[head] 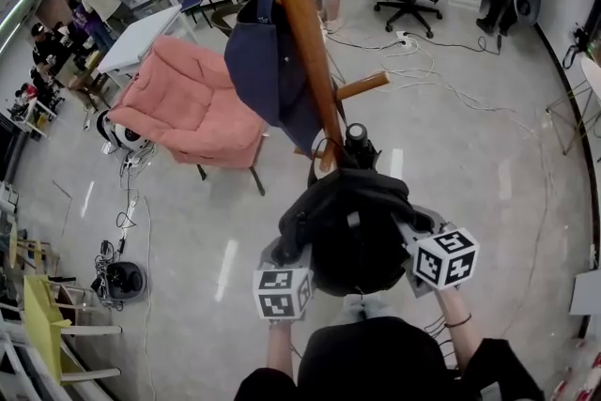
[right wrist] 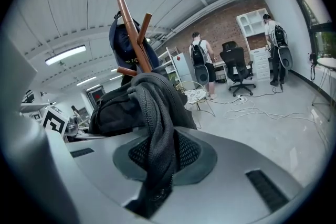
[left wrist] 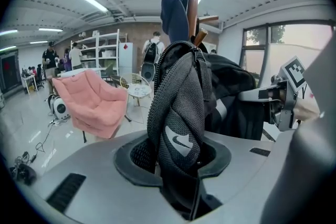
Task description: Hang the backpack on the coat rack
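Two holds: left gripper (left wrist: 178, 165), right gripper (right wrist: 157, 165) each clamped on black mesh backpack (head: 352, 230), beside brown wooden coat rack (head: 300, 23).

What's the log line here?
left gripper: shut on backpack | right gripper: shut on backpack | backpack: held beside coat rack | hung: unclear

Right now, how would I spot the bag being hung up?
Find the tall wooden coat rack. Next to its pole, nearest the person, is the backpack, held by its mesh straps in the left gripper and right gripper. It is black, unlike the navy cloth hanging higher up.
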Available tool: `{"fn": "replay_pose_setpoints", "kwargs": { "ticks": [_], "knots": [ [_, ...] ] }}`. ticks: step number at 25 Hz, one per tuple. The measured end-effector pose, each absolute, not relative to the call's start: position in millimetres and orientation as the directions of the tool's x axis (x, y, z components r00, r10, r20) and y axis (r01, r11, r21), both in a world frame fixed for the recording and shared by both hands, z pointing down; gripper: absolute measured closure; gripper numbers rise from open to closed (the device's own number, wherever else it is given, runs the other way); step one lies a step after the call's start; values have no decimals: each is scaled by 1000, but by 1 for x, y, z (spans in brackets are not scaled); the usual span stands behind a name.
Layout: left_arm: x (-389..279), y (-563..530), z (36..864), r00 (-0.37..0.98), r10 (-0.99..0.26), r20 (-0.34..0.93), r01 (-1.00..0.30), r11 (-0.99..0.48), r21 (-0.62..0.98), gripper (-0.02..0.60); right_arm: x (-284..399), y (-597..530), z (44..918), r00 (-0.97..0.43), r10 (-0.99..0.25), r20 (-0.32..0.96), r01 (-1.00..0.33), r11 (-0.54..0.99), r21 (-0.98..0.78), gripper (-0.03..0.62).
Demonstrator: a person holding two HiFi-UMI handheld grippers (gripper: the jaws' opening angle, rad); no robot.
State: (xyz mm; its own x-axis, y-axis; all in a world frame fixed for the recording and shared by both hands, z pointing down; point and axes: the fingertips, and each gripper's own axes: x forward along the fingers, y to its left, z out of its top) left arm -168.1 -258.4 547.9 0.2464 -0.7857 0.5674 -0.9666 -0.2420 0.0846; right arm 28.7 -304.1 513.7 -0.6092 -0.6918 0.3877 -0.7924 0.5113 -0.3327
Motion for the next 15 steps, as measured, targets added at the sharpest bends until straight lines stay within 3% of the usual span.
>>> {"fn": "replay_pose_setpoints", "kwargs": {
  "ticks": [15],
  "knots": [
    [-170, -267, 575, 246, -755, 608, -968, -227, 110, 440, 27, -313, 539, -585, -695, 418, -810, 476, -342, 553]
  ]
}}
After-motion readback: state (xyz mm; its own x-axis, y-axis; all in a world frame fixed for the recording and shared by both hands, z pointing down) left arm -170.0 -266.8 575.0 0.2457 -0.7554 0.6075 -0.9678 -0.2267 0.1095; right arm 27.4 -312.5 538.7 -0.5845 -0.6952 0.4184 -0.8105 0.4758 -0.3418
